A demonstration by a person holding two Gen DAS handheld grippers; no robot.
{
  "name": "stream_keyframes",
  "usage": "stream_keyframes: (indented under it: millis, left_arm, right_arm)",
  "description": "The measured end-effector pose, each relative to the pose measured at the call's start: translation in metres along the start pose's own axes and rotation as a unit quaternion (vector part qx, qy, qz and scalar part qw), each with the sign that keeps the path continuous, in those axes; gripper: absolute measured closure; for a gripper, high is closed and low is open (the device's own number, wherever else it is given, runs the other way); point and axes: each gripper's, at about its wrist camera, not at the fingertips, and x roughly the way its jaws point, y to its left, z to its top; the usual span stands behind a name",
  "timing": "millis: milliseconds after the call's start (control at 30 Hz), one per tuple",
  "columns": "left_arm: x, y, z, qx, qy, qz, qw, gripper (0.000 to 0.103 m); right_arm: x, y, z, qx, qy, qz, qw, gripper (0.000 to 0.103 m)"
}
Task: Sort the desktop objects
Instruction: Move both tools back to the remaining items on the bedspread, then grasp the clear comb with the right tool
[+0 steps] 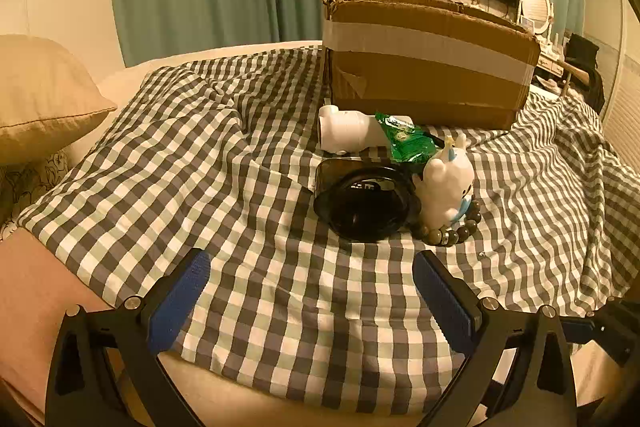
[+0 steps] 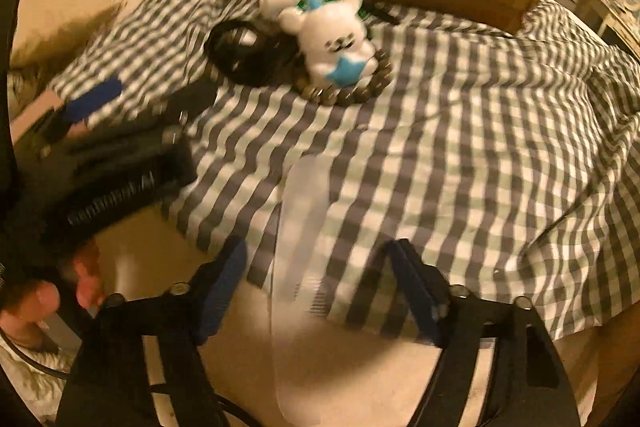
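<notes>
A beige pillow (image 1: 44,99) lies at nine o'clock on the checked bedspread (image 1: 240,163). The left gripper (image 1: 312,291) hovers low over the cloth, its jaws spread wide with nothing between them. Ahead at one o'clock sits the cluster to sort: a white pipe fitting (image 1: 346,131), a green packet (image 1: 408,141), a black round dish (image 1: 366,205), a white plush toy (image 1: 446,187) and a bead bracelet (image 1: 456,233) touching the toy's base. Behind stands a taped cardboard box (image 1: 428,67). The right gripper (image 2: 316,291), blurred, has its jaws apart, a pale translucent strip (image 2: 300,227) lying between them; whether it is gripped I cannot tell.
</notes>
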Motion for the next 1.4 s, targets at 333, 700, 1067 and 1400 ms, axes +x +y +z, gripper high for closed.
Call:
stream_keyframes:
  millis: [333,700,1067,1400]
  left_arm:
    - [0.006,-0.006,-0.001,0.006,0.008,-0.016,0.9998,0.0]
    - [0.015,0.004,-0.002,-0.026,0.027,-0.015,0.9992,0.0]
    - [0.013,0.001,0.0,-0.022,0.021,-0.023,0.9993,0.0]
    - [0.016,-0.005,0.013,-0.021,0.002,-0.037,0.9991,0.0]
  right_arm:
    - [0.011,-0.001,-0.006,0.003,0.019,-0.028,0.999,0.036]
    - [0.022,-0.001,-0.01,-0.004,0.019,0.0,1.0,0.01]
    - [0.009,-0.001,-0.008,0.001,0.002,-0.032,0.999,0.069]
    - [-0.013,-0.013,0.008,0.005,-0.035,-0.024,0.999,0.077]
